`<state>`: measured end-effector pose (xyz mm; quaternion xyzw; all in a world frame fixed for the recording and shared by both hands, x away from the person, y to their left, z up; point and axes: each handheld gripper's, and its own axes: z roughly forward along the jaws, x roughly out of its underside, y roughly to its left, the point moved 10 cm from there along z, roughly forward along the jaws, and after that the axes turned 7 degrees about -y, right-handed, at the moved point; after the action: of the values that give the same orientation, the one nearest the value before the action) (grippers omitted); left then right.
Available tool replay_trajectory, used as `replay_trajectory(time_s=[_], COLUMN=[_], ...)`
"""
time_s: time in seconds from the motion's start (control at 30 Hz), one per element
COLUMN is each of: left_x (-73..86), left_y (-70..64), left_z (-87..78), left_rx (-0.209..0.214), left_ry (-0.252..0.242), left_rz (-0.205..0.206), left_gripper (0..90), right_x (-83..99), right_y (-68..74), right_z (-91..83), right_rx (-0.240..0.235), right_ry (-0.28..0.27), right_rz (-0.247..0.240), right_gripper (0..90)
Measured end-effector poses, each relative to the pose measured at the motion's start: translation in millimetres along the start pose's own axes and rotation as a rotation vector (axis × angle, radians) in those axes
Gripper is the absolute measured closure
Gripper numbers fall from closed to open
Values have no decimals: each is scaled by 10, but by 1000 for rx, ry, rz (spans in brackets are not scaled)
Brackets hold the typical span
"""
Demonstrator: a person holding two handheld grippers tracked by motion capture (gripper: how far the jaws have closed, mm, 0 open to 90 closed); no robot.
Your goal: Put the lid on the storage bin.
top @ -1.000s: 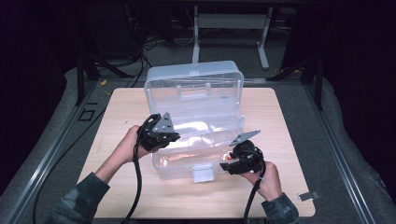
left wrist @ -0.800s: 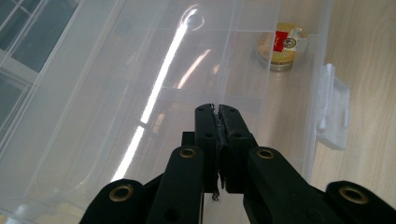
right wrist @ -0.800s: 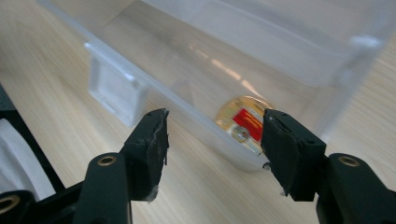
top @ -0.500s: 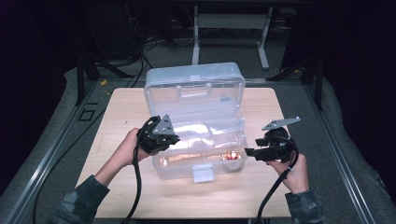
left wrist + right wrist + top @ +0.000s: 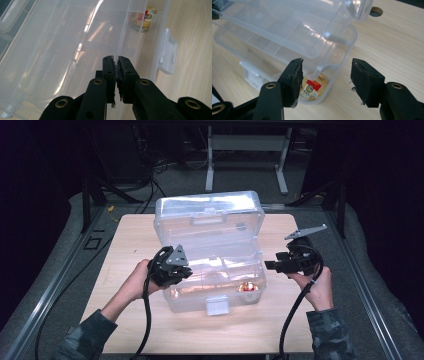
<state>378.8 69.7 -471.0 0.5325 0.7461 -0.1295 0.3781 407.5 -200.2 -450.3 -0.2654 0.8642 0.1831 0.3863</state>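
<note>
Clear box [image 5: 215, 270] sits mid-tabletop, lid up. My left tongs [image 5: 116, 62] are clamped on its front wall; right tongs [image 5: 325, 72] gape wide, empty, at its 3 o'clock. Keep the left pinch steady so the box doesn't skid.

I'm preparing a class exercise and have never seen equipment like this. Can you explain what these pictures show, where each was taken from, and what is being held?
A person sits at a wooden table holding a hand-operated claw in each hand. One picture looks down from above; the other two come from cameras riding on each claw. On the table stands a clear plastic storage box with its lid raised and a tray inside. A small round gold tin with a red label lies in the box's bottom corner. The left claw is shut on the box's thin front wall, seemingly steadying it. The right claw is open, holding nothing, just outside the box's right end near the tin.
</note>
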Motion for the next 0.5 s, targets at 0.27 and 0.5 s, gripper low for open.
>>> replay_trajectory(time_s=[0.27, 0.5], left_x=[26, 41], left_y=[-33, -62], left_z=[0, 9], left_rx=[-18, -36], left_ry=[8, 8], left_rz=[-10, -6], left_gripper=[821, 794], right_x=[-173, -196], right_y=[73, 68], right_z=[136, 192], right_rx=[-9, -2], right_ry=[9, 8], right_rz=[-30, -27], right_gripper=[431, 426])
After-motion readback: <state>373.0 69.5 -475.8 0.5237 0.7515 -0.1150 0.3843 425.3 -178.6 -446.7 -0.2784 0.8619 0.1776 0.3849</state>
